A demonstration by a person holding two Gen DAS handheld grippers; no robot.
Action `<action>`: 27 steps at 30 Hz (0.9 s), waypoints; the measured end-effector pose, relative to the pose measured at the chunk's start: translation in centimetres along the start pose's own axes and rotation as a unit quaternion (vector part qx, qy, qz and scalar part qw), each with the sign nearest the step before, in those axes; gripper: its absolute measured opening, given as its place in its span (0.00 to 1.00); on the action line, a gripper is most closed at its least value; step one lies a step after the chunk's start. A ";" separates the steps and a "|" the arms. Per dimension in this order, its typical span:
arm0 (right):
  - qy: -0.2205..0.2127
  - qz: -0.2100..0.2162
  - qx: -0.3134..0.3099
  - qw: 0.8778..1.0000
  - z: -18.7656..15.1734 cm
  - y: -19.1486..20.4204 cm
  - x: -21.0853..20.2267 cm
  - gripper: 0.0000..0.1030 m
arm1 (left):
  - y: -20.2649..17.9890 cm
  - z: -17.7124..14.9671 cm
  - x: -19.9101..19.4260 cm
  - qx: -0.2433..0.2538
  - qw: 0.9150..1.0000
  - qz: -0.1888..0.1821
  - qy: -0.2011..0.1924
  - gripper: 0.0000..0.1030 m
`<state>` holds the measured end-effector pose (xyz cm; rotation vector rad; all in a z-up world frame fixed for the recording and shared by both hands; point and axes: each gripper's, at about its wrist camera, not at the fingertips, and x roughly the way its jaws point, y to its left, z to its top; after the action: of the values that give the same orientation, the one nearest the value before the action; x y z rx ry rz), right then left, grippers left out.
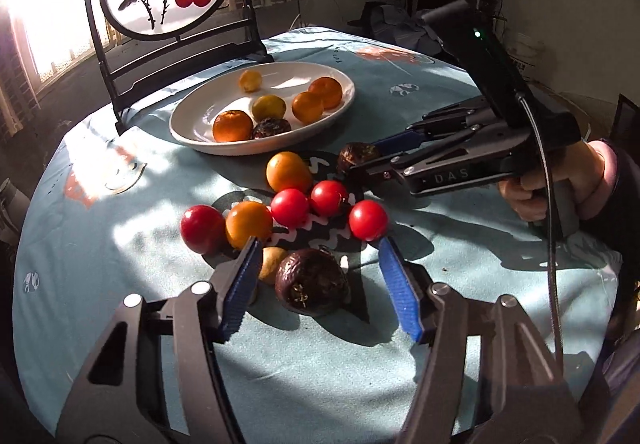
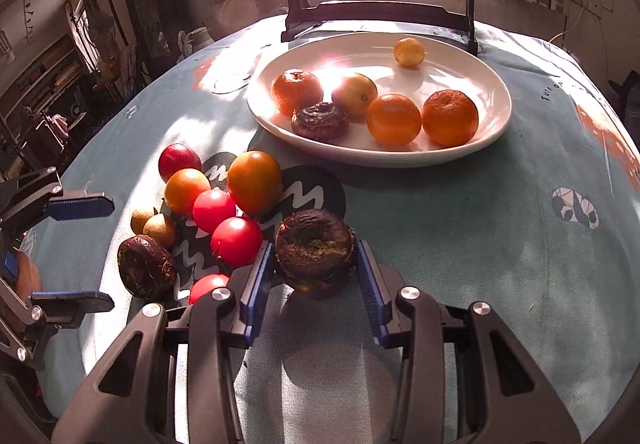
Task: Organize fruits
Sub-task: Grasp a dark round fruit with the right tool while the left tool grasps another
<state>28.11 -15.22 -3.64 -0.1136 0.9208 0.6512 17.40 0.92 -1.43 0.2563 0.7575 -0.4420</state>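
the worktop (image 2: pixel 460 236), under a pale blue cloth, carries everything; take the white plate (image 2: pixel 496 123) as the landmark. on the plate lie three oranges, two yellowish fruits and one dark wrinkled fruit. on the near side of the plate, loose on the cloth, sits a cluster of red tomatoes (image 2: pixel 237 242), two orange fruits, two small tan ones and another dark fruit (image 1: pixel 312 286).

the right tool (image 2: pixel 316 256) has its blue pads closed against a dark wrinkled fruit (image 2: pixel 314 244), just short of the plate's near rim; whether the fruit is already clear of the cloth i cannot tell. the left tool (image 1: pixel 316 260) is spread wide, holding nothing, with the other dark fruit between its fingers but untouched.

the step in hand looks like carrying the gripped fruit to the plate. the next move calls for a lift over the rim and a release on a bare patch beside the dark fruit lying there, without knocking the oranges.
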 end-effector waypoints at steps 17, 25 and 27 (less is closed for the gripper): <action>-0.002 -0.001 0.013 1.000 0.0 -0.4 -0.2 0.41 | -0.9 -1.4 2.0 0.039 0.997 0.051 0.043 0.46; -0.005 -0.002 0.015 1.000 0.0 -0.5 -0.3 0.41 | -1.6 -1.3 2.9 0.055 0.995 0.070 0.051 0.46; -0.007 0.000 0.015 1.000 0.1 -0.5 -0.5 0.41 | -1.2 -1.3 2.9 0.046 0.996 0.063 0.050 0.45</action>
<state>28.23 -15.79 -3.32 -0.0821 0.9164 0.6361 17.89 -0.51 -4.44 0.4128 0.8158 -0.3469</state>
